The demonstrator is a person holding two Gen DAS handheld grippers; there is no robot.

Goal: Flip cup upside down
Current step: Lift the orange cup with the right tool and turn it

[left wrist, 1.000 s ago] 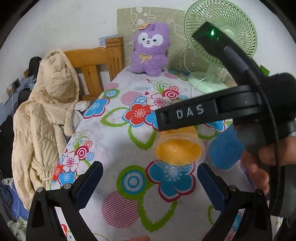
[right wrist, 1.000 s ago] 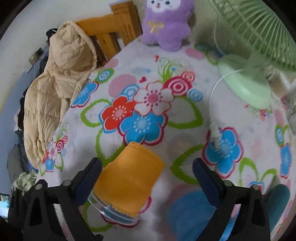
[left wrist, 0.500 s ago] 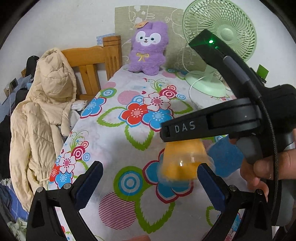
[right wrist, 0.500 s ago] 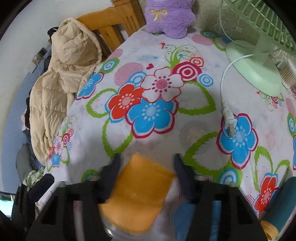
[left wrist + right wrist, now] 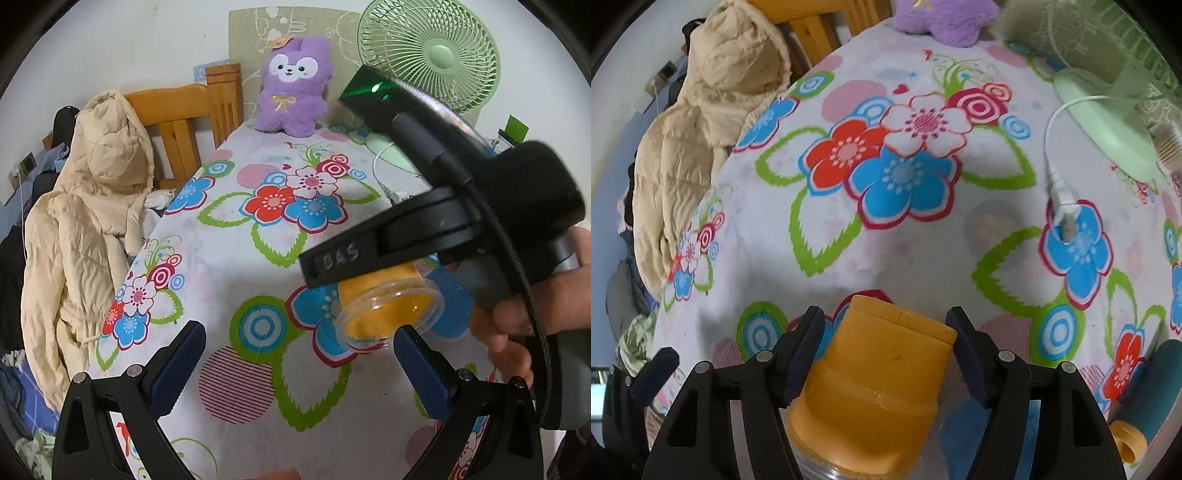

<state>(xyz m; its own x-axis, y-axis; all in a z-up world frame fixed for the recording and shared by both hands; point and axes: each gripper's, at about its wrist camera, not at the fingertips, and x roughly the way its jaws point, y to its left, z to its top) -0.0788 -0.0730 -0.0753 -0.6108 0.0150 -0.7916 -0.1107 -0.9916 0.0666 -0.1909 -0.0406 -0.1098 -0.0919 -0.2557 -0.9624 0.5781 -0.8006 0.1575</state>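
An orange cup (image 5: 875, 384) with a clear rim lies on its side between the fingers of my right gripper (image 5: 886, 354), base pointing away from the camera. The pads press its two sides. In the left wrist view the cup (image 5: 388, 314) shows its open mouth toward the camera, held just above the flowered tablecloth (image 5: 258, 258); the black body of the right gripper (image 5: 424, 229) covers its top. My left gripper (image 5: 295, 362) is open and empty, low over the table, with the cup near its right finger (image 5: 417, 365).
A green fan (image 5: 430, 59) and its white cord (image 5: 1052, 147) stand at the back right. A purple plush toy (image 5: 293, 85) sits at the far edge. A wooden chair (image 5: 184, 110) with a beige jacket (image 5: 85, 221) is on the left. A teal and orange object (image 5: 1152, 387) lies at the right.
My right gripper has closed on the cup, which lay loose on the cloth before, and has drawn it nearer and a little off the table. The left gripper stayed open.
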